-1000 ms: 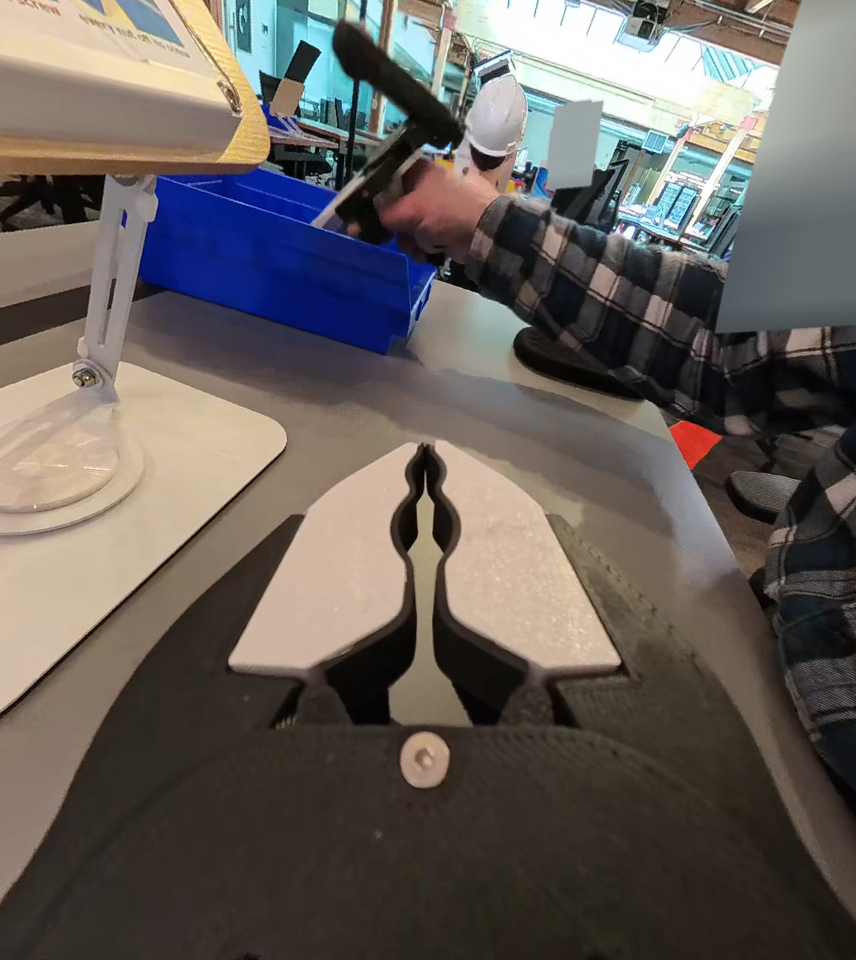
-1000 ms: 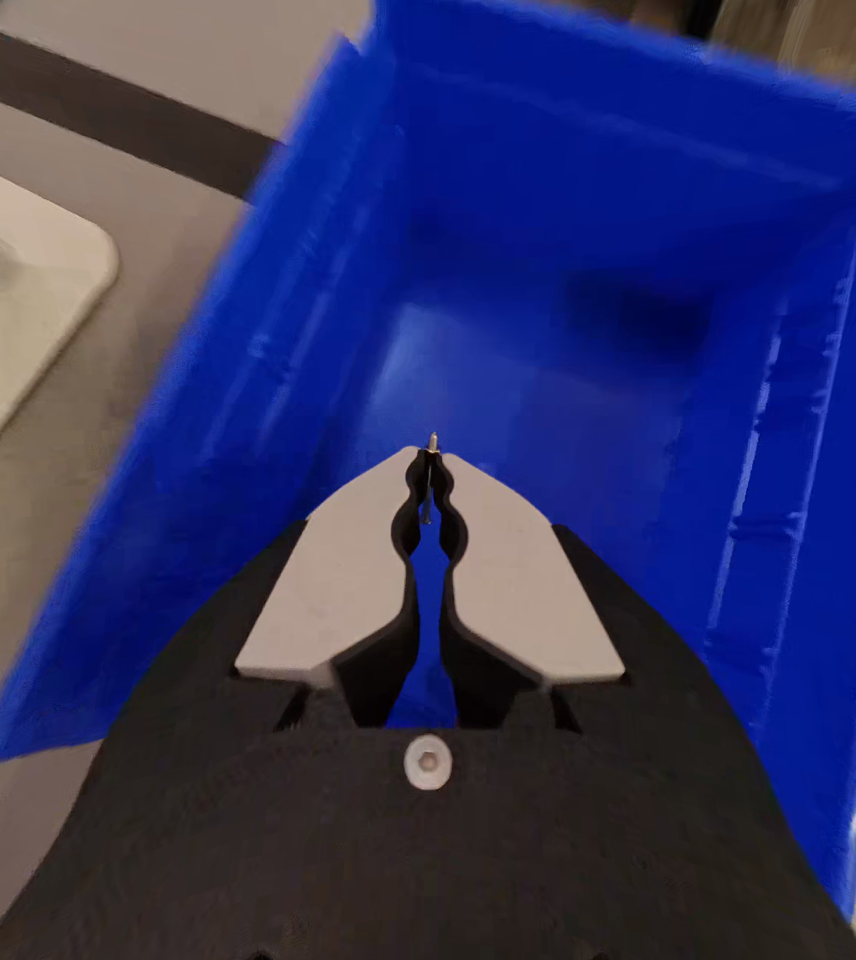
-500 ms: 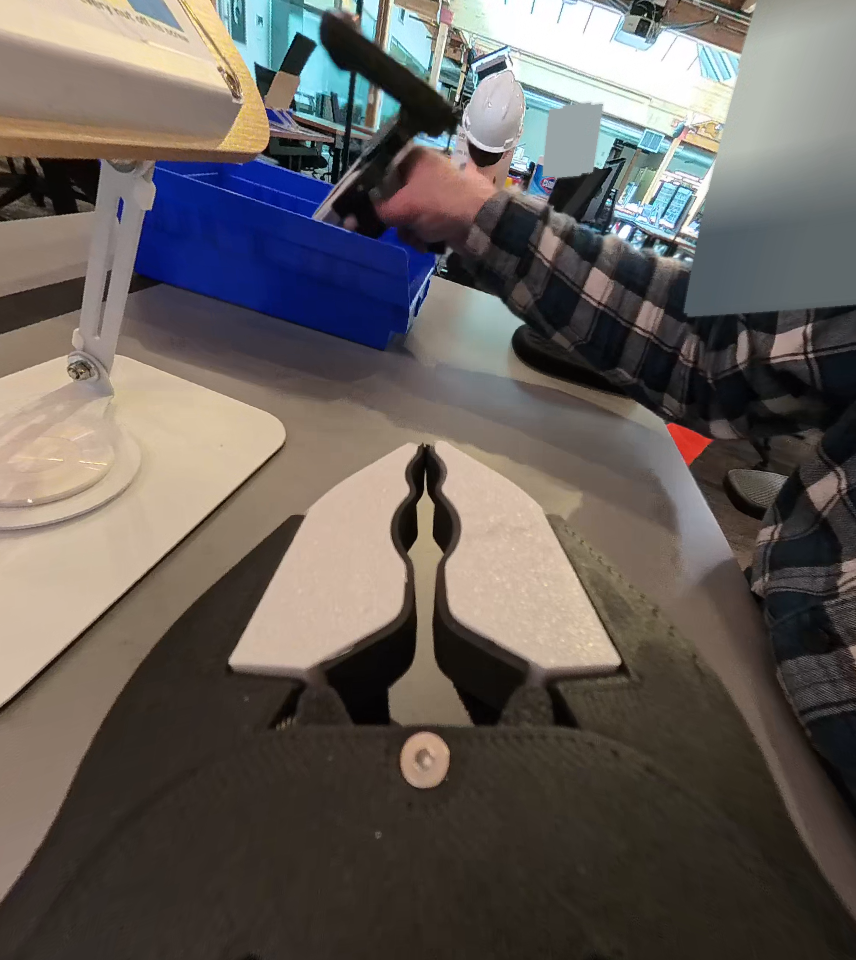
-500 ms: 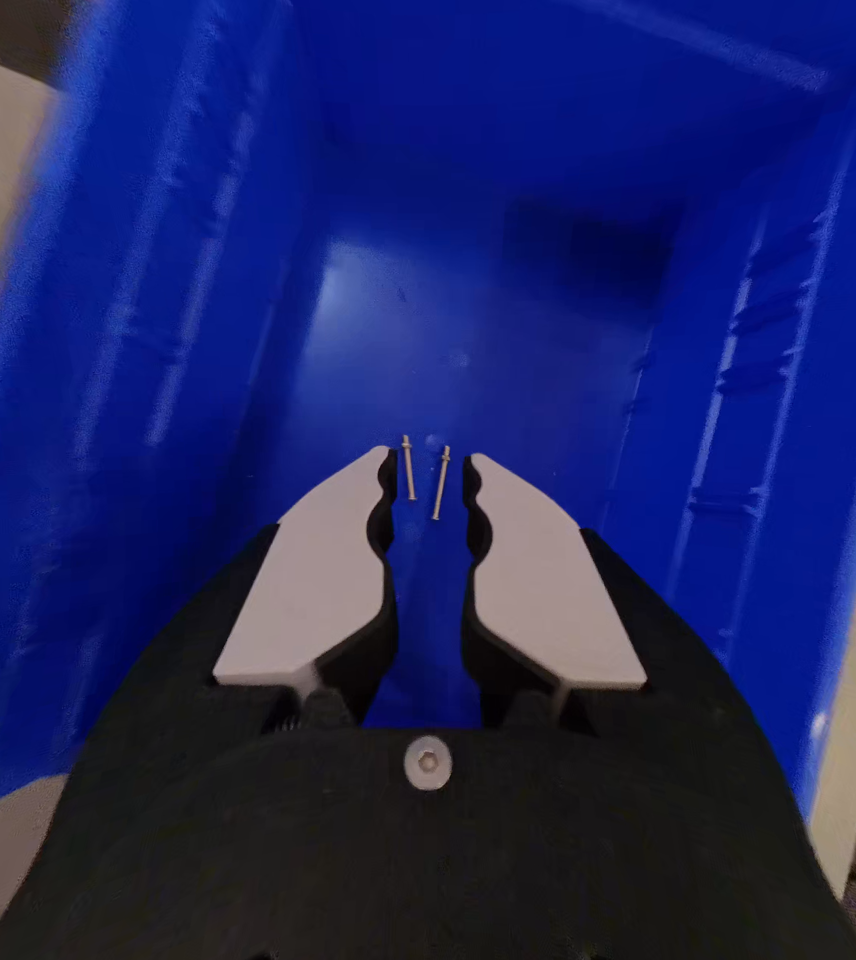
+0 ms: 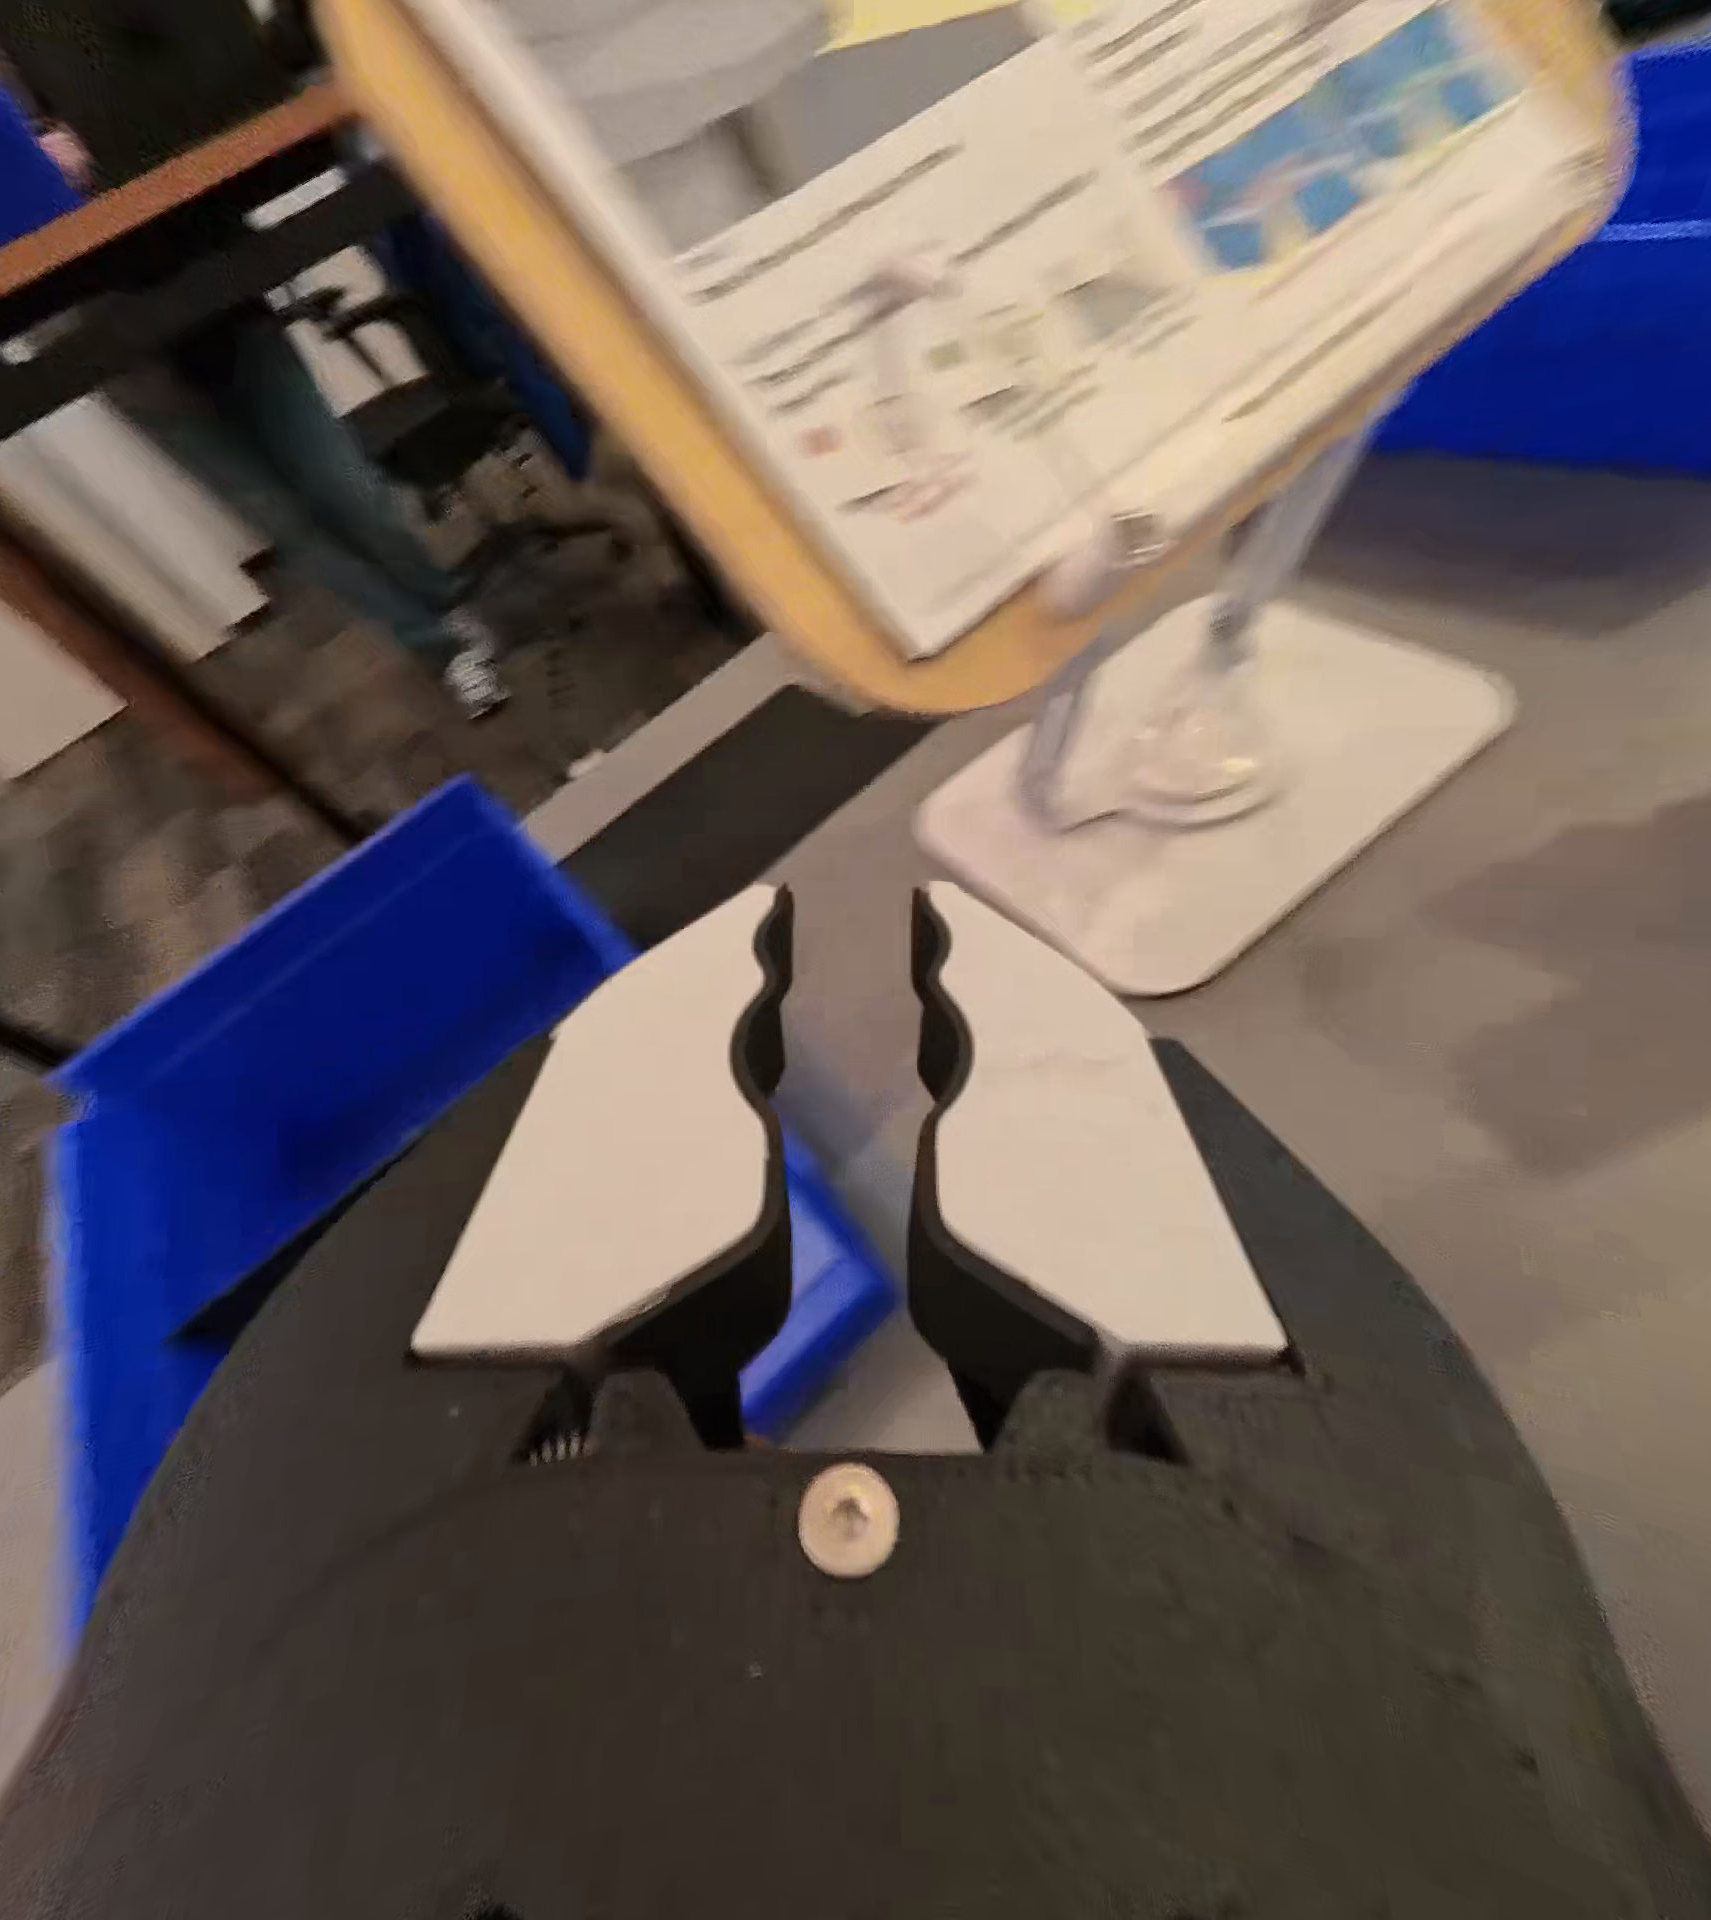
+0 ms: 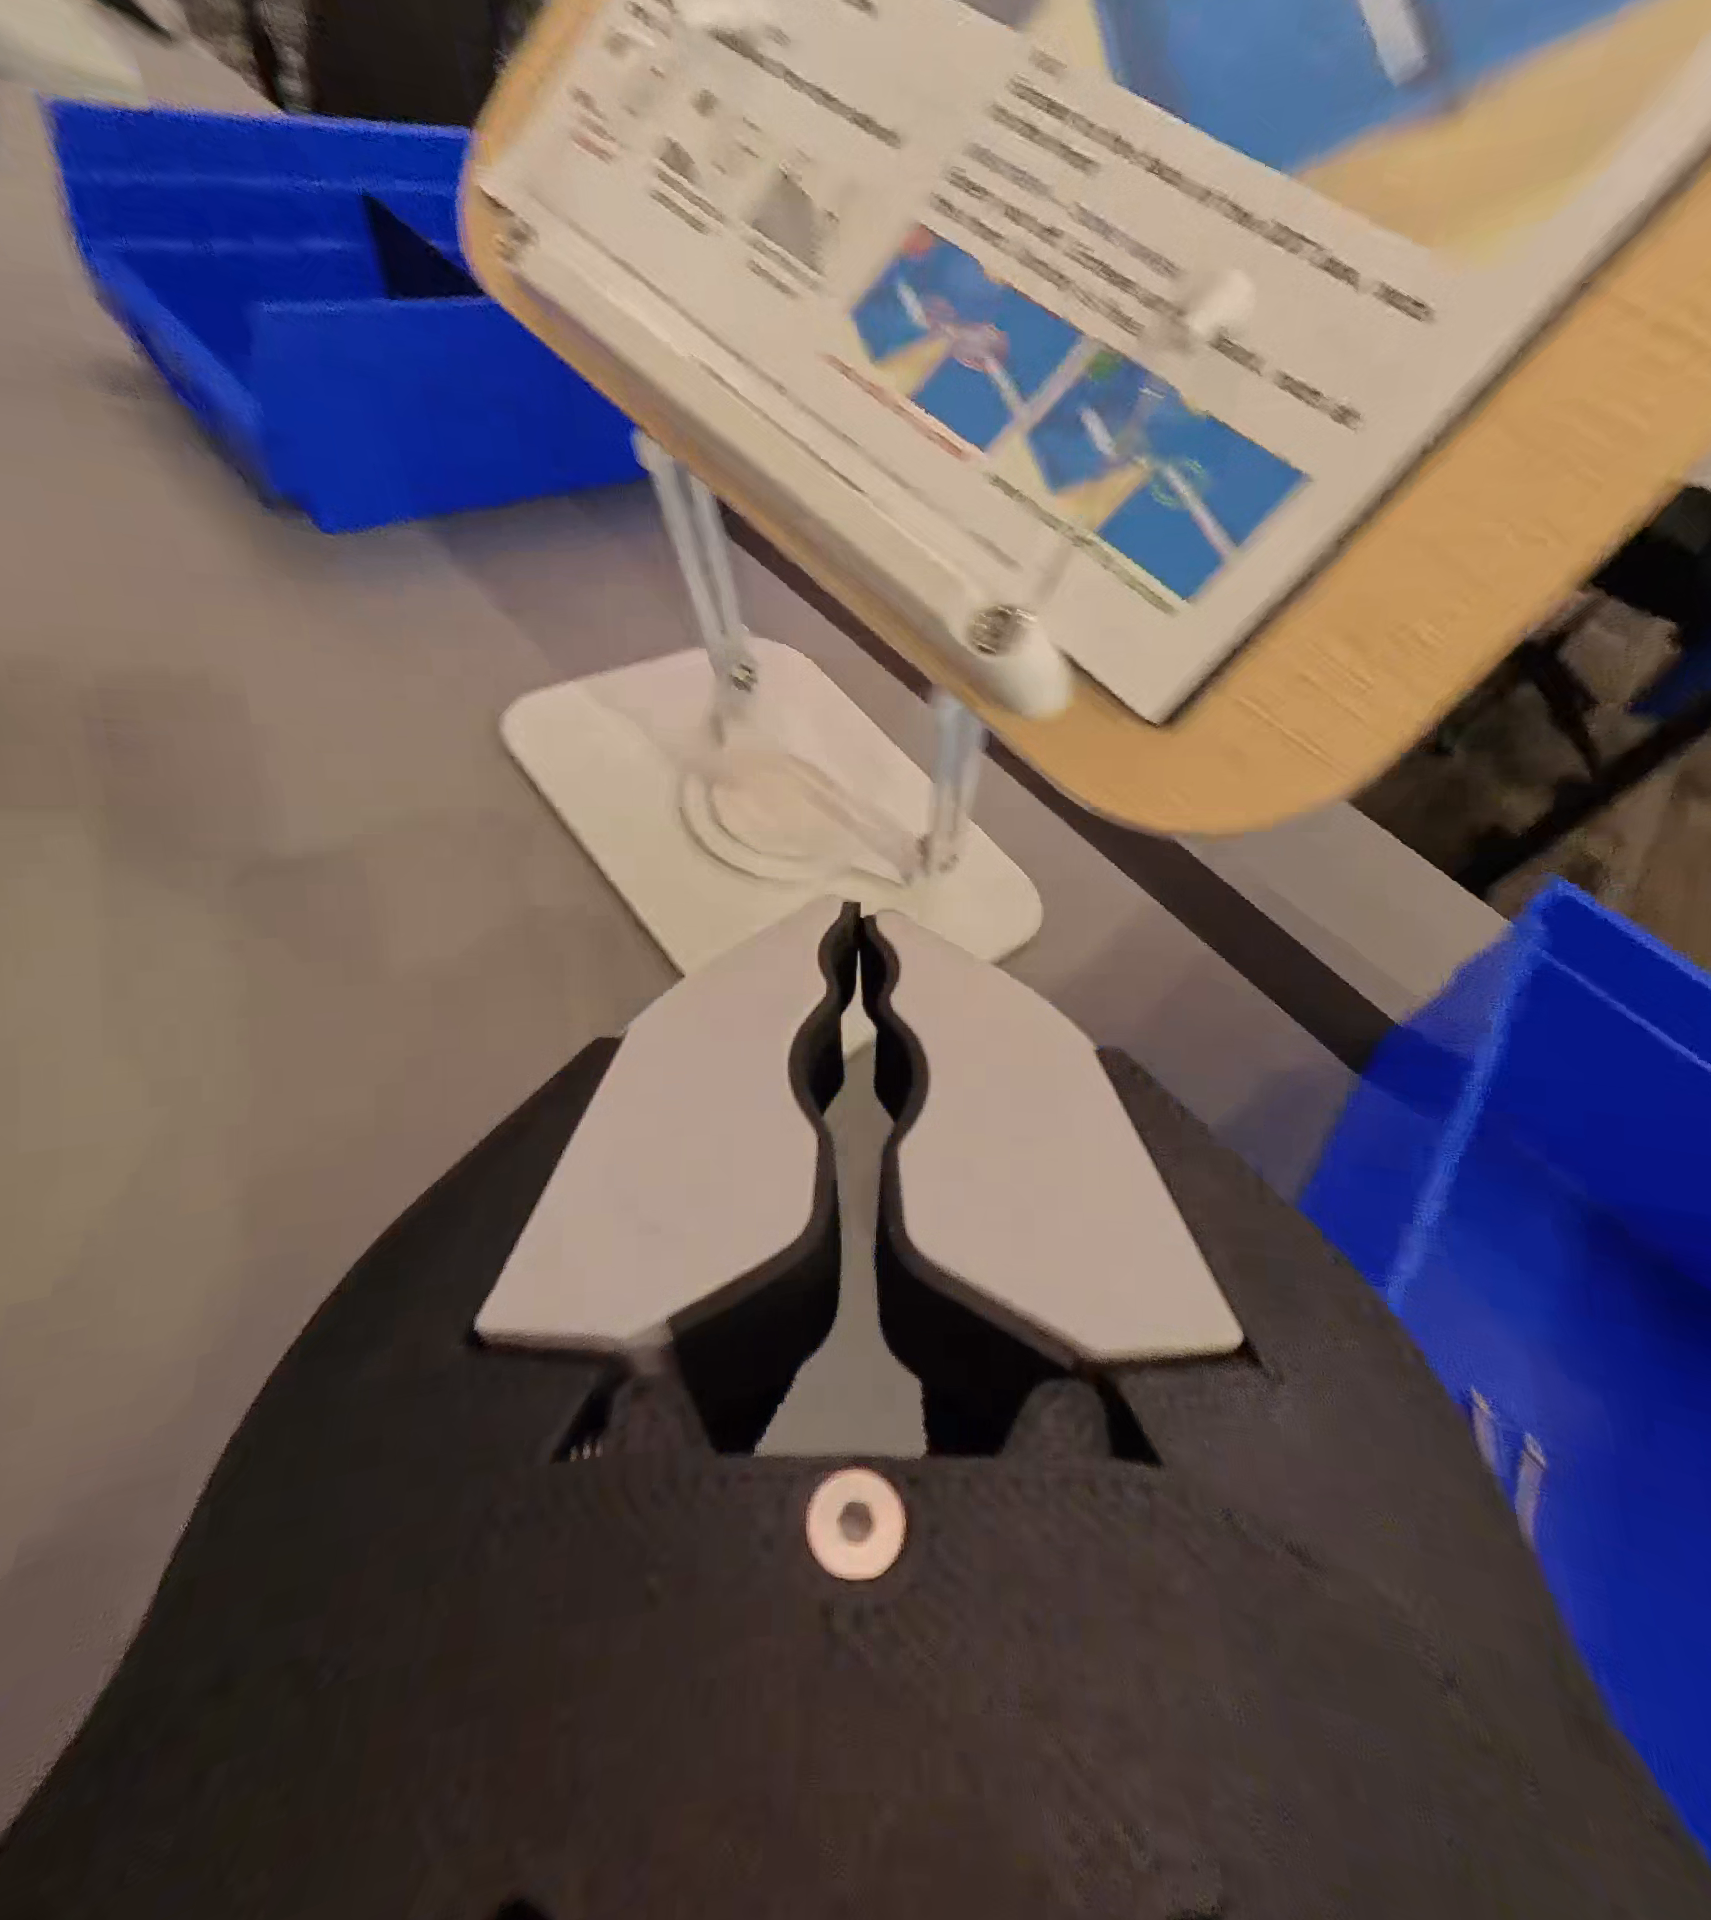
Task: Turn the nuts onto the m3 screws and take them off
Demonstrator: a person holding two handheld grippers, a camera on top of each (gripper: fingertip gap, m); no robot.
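Observation:
In the left wrist view my left gripper (image 5: 849, 904) is open, with nothing between its fingers. It hovers over the grey table (image 5: 1505, 1091), just right of a blue bin (image 5: 290, 1049). In the right wrist view my right gripper (image 6: 856, 920) is shut, and I see nothing between its tips. It points at the white base (image 6: 622, 748) of a stand that carries a tilted wooden board with a printed sheet (image 6: 1038, 312). A blue bin (image 6: 1609, 1195) stands close on its right.
The stand's base (image 5: 1246, 821) and board (image 5: 934, 312) also show in the left wrist view, with another blue bin (image 5: 1661, 312) behind them. A second blue bin (image 6: 311, 312) stands at the far left of the right wrist view. The table's far edge runs behind the stand. Spacing between my two grippers at the tips: around 35 centimetres.
My right gripper held a thin metal pin over the blue bin, opened and let it go inside, then shut and swung out toward the stand. My left gripper lifted, turned left and opened.

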